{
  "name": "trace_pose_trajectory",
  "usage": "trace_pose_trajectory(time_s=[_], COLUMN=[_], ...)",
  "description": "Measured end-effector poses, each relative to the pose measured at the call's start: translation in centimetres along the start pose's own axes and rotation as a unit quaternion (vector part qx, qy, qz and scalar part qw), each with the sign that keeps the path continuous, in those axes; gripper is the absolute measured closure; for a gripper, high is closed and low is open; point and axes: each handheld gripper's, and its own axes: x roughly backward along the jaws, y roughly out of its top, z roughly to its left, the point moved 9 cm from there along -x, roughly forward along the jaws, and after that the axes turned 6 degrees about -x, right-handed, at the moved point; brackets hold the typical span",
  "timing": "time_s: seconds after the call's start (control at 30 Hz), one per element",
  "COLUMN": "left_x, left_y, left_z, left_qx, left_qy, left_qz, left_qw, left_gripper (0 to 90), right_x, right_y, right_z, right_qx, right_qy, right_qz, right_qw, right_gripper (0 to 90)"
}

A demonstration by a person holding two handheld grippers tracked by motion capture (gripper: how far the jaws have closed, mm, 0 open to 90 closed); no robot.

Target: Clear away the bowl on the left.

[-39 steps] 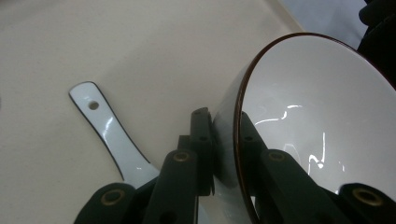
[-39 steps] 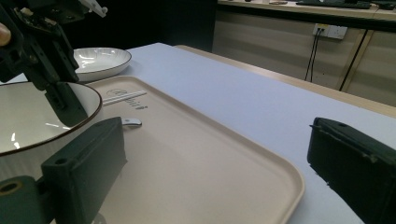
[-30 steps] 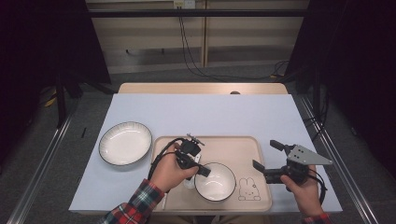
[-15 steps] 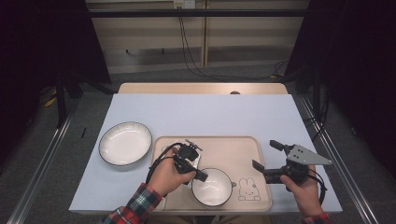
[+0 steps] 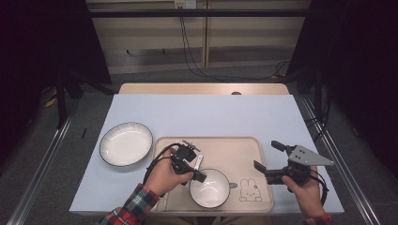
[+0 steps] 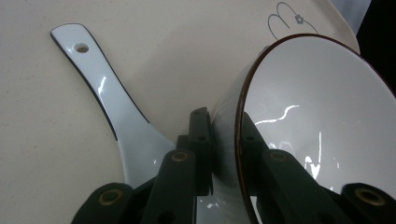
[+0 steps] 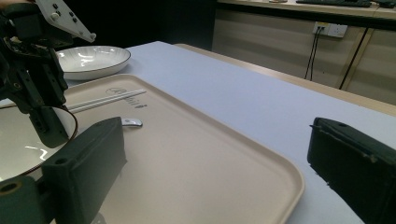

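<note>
Two grippers work at the near edge of the table (image 5: 281, 112). The left gripper (image 5: 199, 177) has its jaws closed on the rim of a white bowl (image 5: 210, 188), one jaw inside and one outside the wall, as the left gripper view shows (image 6: 299, 121). The bowl sits at the near middle of a beige tray (image 5: 244, 154) and looks empty; whether it is lifted off the tray or resting on it cannot be told. Just left of the bowl, a white ceramic spoon (image 6: 112, 107) lies on the tray, its handle with a small hole pointing away from the gripper. To the bowl's right a rabbit drawing (image 5: 250, 190) is printed on the tray's near right part. The right gripper (image 5: 267, 159) is held over the tray's right edge with its jaws spread wide and nothing between them.

Farther back on the tray, a pair of white chopsticks (image 7: 105, 101) lies near its far left side. Beyond the tray's left edge, a white plate (image 5: 126, 143) with a dark rim stands on the table, apart from the tray, with nothing on it.
</note>
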Motion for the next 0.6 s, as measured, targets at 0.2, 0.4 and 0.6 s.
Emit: trace_pose_trajectory(time_s=[0.2,0.4,0.6], left_x=[0.10,0.01,0.17], left_y=[0.01,0.10,0.06], left_z=[-0.13,-0.16,0.13], left_qx=[-0.002,0.013,0.005], left_qy=[0.000,-0.009,-0.013], left_qz=[-0.001,-0.015,-0.016], left_qw=[1.0000,0.9998,0.9998], left_gripper=[79.4,78.3,68.4], right_x=[-0.01,0.01,-0.01], right_y=[-0.01,-0.04,-0.01], right_z=[0.01,-0.01,0.01], right_qx=[0.002,0.002,0.001], right_qy=[0.000,-0.001,0.000], right_qz=[0.001,0.002,0.001], right_qw=[1.0000,1.0000,1.0000], right_gripper=[3.6,3.6,3.6])
